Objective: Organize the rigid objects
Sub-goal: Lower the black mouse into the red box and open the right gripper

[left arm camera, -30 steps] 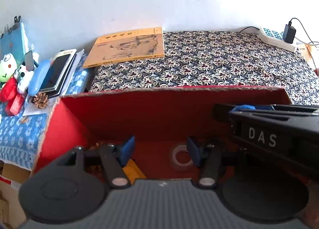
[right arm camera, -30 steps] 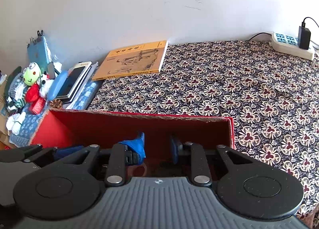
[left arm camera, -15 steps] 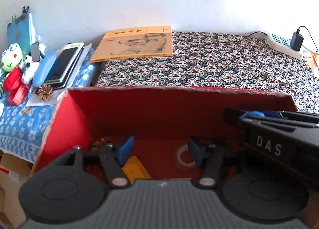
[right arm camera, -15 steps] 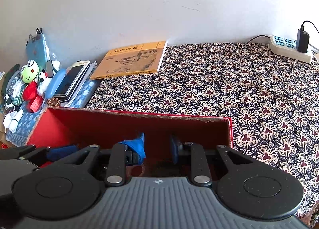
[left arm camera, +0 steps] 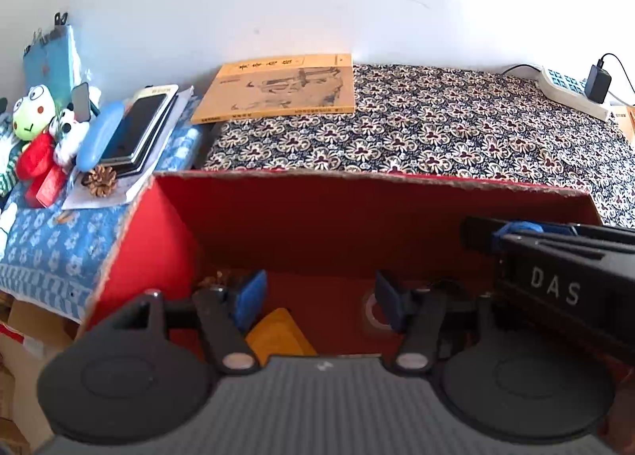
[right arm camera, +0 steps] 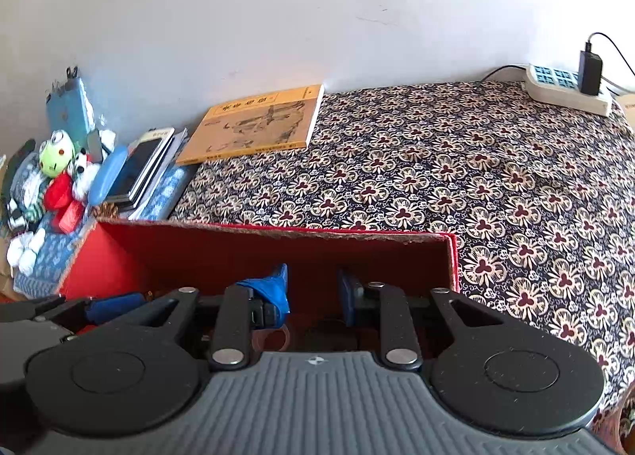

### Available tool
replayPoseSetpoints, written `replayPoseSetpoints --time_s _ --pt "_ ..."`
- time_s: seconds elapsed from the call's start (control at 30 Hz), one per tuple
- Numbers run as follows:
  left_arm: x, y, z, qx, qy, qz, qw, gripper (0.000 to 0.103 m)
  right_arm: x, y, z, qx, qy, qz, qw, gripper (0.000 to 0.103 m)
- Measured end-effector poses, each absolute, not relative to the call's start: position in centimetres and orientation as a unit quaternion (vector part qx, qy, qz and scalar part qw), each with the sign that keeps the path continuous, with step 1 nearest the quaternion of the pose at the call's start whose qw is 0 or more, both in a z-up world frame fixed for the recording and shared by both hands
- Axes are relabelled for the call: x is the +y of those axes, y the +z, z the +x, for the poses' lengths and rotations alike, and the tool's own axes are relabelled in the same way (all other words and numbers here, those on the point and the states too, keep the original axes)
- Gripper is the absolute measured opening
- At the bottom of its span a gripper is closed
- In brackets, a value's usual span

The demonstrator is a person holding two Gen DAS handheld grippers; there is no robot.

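Note:
A red cardboard box (left arm camera: 337, 217) stands open at the near edge of the patterned tablecloth; it also shows in the right wrist view (right arm camera: 278, 252). Inside lie a yellow flat object (left arm camera: 279, 332), a clear tape roll (left arm camera: 371, 308) and a brownish thing (left arm camera: 220, 278) in the far left corner. My left gripper (left arm camera: 321, 296) is open and empty, above the box interior. My right gripper (right arm camera: 311, 290) is open and empty, over the box's right half; it shows at the right of the left wrist view (left arm camera: 555, 268). The tape roll (right arm camera: 272, 338) shows under its left finger.
A yellow book (left arm camera: 278, 88) lies by the wall. A power strip (right arm camera: 567, 88) with a charger lies at the back right. On the blue cloth to the left are phones (left arm camera: 137, 131), a blue case (left arm camera: 95, 137), a pine cone (left arm camera: 101, 179) and plush toys (left arm camera: 33, 125).
Both grippers have drawn back and risen slightly, so more of the box and table shows. Their jaws have stayed open and empty.

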State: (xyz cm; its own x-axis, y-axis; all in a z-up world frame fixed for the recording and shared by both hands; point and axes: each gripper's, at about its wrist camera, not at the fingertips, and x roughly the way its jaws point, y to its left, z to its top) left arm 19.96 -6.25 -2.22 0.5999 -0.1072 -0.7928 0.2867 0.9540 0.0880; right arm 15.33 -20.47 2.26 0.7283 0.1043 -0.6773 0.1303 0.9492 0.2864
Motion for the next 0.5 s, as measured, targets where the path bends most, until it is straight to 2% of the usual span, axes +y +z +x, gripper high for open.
replayPoseSetpoints --time_s 0.23,0.5 --pt "-5.5 -2.0 19.6 0.435 -0.102 0.122 0.886 0.060 -19.6 2.7 14.2 0.377 -0.056 0.156 0.911 0.012" --pt "-3.4 -1.8 19.7 0.431 -0.089 0.129 0.888 0.061 -18.6 2.4 12.1 0.358 -0.071 0.165 0.916 0.012"
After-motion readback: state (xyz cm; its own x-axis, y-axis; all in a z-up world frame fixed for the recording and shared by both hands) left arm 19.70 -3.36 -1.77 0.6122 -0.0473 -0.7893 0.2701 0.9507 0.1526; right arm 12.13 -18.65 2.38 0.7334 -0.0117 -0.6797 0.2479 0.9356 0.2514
